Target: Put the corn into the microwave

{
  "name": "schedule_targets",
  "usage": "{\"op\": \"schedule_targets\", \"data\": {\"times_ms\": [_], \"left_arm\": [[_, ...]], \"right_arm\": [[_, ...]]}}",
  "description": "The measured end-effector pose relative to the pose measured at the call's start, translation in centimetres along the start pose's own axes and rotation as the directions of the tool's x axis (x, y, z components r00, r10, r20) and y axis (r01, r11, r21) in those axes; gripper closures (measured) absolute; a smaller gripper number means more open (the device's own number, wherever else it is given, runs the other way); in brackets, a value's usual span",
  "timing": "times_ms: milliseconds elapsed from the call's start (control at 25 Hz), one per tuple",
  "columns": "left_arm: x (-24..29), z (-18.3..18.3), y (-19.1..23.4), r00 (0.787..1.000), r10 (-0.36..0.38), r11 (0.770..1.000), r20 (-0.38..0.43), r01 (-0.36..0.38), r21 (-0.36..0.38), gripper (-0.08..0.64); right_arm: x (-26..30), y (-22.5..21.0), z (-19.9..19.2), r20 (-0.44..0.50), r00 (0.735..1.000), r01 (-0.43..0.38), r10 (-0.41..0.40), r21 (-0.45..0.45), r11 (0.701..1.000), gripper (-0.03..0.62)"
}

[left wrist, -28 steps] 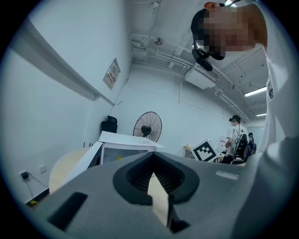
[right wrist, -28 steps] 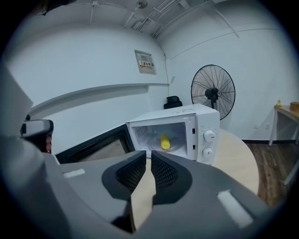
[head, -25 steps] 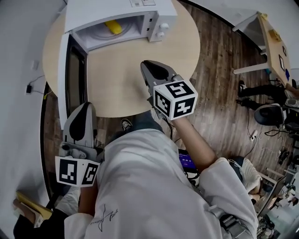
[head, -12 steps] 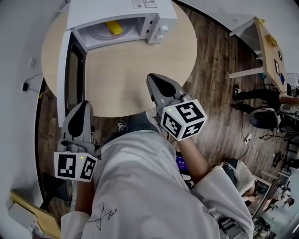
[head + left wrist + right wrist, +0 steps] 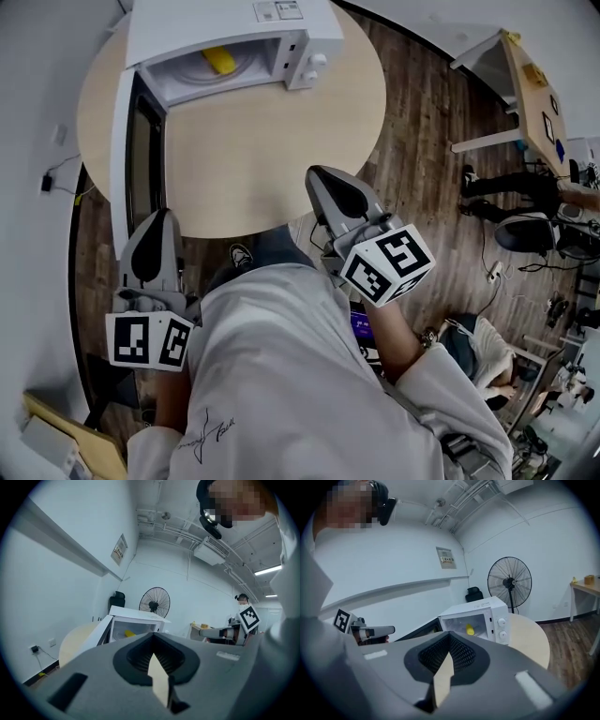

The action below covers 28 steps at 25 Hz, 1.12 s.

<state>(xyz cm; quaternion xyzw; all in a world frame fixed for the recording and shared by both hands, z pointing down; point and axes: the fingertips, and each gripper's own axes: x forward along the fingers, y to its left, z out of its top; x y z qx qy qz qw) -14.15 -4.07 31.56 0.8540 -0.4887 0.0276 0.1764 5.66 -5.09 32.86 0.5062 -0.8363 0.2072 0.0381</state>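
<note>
Corn (image 5: 220, 61) inside the open microwave (image 5: 225, 23) on the table (image 5: 262, 141); left gripper (image 5: 157, 217) and right gripper (image 5: 321, 173) fingers together, both empty.

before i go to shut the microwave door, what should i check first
1. corn fully inside the microwave: ok, it lies well back in the cavity.
2. microwave door free to swing: ok, it stands wide open, nothing on the table in front of it.
3. left gripper empty: ok, jaws together, beside the door's outer edge.
4. right gripper empty: ok, jaws together, out of the door's swing.
5. knob settings: cannot tell, too small to read.
</note>
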Motion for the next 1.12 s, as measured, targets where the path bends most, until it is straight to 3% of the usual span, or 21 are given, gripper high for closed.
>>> {"op": "schedule_targets", "data": {"times_ms": [200, 400, 680, 1120], "left_arm": [[-0.3, 0.1, 0.4, 1.0, 0.011, 0.999, 0.022, -0.01, -0.048, 0.569], [-0.5, 0.0, 0.5, 1.0, 0.009, 0.999, -0.007, -0.009, -0.037, 0.569], [-0.5, -0.4, 0.4, 1.0, 0.002, 0.999, -0.029, -0.003, -0.037, 0.569], [-0.9, -0.5, 0.3, 1.0, 0.007, 0.999, -0.029, -0.008, -0.037, 0.571]], "right_arm": [[-0.8, -0.4, 0.7, 0.011, 1.0, 0.005, -0.005, -0.006, 1.0, 0.581], [-1.4, 0.4, 1.2, 0.001, 1.0, -0.014, 0.015, -0.062, 0.998, 0.581], [-1.9, 0.5, 0.9, -0.02, 1.0, 0.007, -0.009, -0.069, 0.998, 0.581], [-1.8, 1.0, 0.7, -0.034, 0.999, -0.023, 0.02, -0.081, 0.996, 0.581]]}}
